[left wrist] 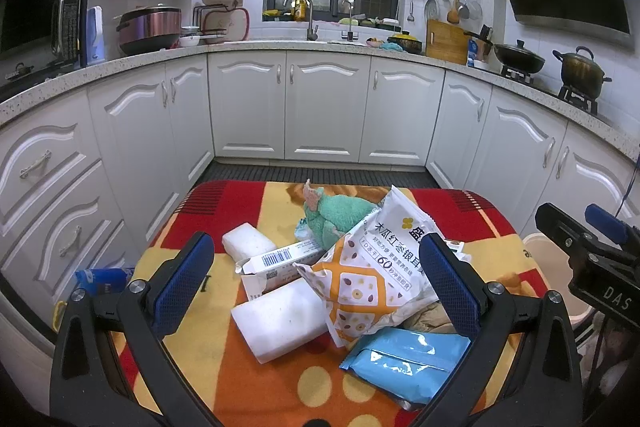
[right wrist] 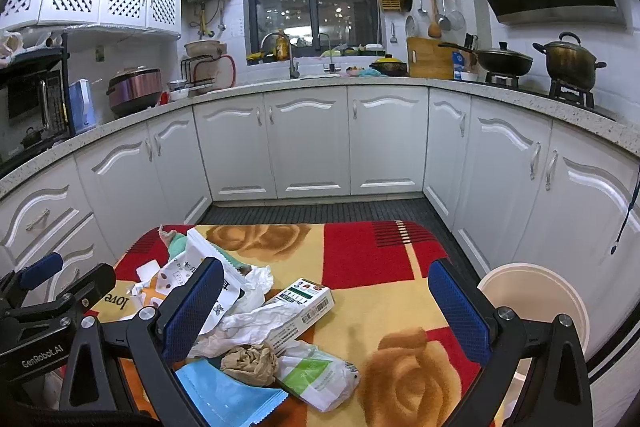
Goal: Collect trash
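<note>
Trash lies heaped on the bench [right wrist: 400, 291], a small surface under a soft fleecy cloth printed in red, yellow and orange with rose shapes. Beside its right edge stands a round cream bin [right wrist: 560, 303], open-topped, smooth plastic and seemingly empty.

Largest in the pile is the snack bag [left wrist: 372, 279], a crinkly white and orange pouch with printed characters, lying tilted over the other things. Under its near corner sits the blue wipes pack [left wrist: 408, 359], flat, glossy and slippery-looking. To the left are two white foam blocks [left wrist: 280, 319], matte and brick-shaped, and between them an opened carton with a barcode [left wrist: 276, 261]. Behind lies a green fuzzy cloth [left wrist: 336, 217]. The right view adds a long medicine box [right wrist: 308, 307], a thin plastic wrapper with a green label [right wrist: 320, 375], crumpled white film [right wrist: 256, 319] and a brown paper wad [right wrist: 250, 363].

The left claw [left wrist: 320, 291] hangs above the pile with its blue-padded fingers wide apart, gripping nothing; the right claw [right wrist: 332, 319] is likewise spread and empty over the box and wrappers.

A sound first pick would probably be the rigid box, pinched across its narrow sides, then carried to the bin. Films and pouches likely need a pinch on a raised fold, or they may slide away.
</note>
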